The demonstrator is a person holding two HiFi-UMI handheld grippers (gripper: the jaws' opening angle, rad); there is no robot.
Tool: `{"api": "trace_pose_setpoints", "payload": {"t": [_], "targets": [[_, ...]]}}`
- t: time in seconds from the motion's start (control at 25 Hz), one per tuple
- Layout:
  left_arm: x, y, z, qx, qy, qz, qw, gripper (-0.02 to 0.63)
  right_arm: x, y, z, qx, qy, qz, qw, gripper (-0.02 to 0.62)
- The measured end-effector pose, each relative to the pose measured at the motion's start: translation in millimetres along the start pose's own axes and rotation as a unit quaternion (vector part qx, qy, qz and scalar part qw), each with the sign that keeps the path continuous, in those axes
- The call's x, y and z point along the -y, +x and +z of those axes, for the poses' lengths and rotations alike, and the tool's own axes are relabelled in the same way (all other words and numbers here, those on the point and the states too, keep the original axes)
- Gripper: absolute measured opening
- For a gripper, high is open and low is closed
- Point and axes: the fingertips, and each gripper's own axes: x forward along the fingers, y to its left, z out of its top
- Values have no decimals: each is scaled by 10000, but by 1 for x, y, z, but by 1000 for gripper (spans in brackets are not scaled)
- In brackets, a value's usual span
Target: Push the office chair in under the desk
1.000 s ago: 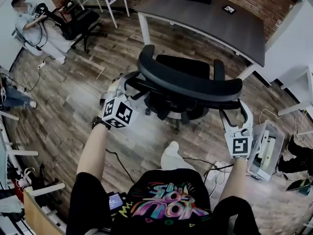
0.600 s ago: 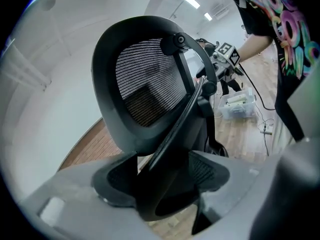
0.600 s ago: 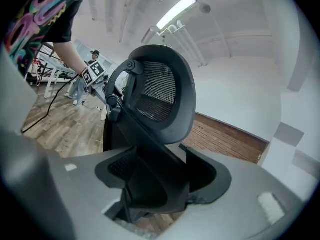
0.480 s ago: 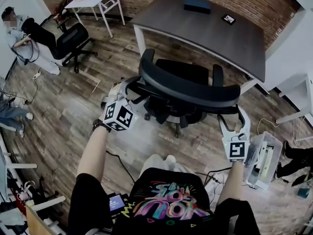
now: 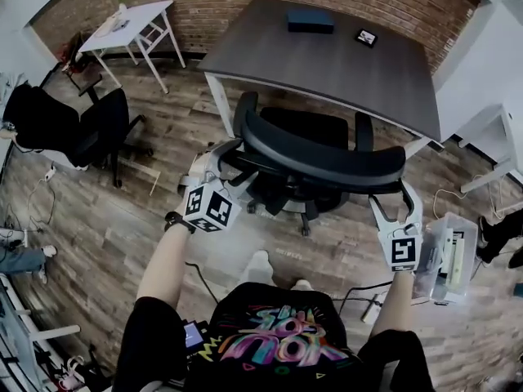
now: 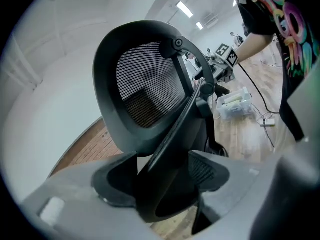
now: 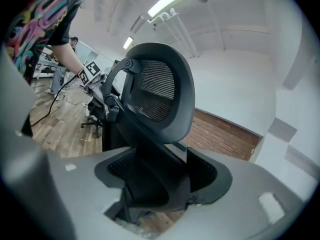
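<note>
The black office chair (image 5: 319,158) stands with its back toward me and its seat at the front edge of the dark desk (image 5: 327,55). My left gripper (image 5: 222,155) is shut on the left end of the chair's back frame. My right gripper (image 5: 400,196) is shut on the right end. In the left gripper view the chair's mesh back (image 6: 145,84) rises above the left gripper (image 6: 165,184), whose jaws clamp a black frame bar. The right gripper view shows the same mesh back (image 7: 160,91), and the right gripper (image 7: 160,184) grips the bar from the other side.
On the desk lie a dark box (image 5: 310,19) and a small framed card (image 5: 365,37). A second black chair (image 5: 90,129) and a white side table (image 5: 135,19) stand at the left. A clear plastic bin (image 5: 448,256) and cables sit on the wood floor at right.
The chair has rolled forward toward the desk with both grippers holding its back. I have stepped forward behind it, so the desk now fills more of the view.
</note>
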Motion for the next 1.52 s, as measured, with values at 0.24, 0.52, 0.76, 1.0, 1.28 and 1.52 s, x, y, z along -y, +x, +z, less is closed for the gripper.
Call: {"api": "trace_pose_setpoints", "payload": {"t": [0.24,0.52,0.76,1.0,1.28,1.52], "targets": [[-36,32,-17,194,125,-168,9996,311,4,36,6,-55,36,-269,9996,311],[-72,69,-27,332,200,-298,9988,311,18,75,8,-164,69,-441,9989,311],[-94,103,-32,330,199,-378,9985,311,35,103,4,-140,154,-535,9984,311],[-119,134,-41,300,193,-475,9982,311,48,134,3,-156,139,-632,9978,311],[-153,173,-43,284,198,-503,9981,314,73,172,3,-162,168,-727,9971,311],[-184,210,-46,214,150,-589,9979,314,99,210,4,-235,254,-746,9966,311]]}}
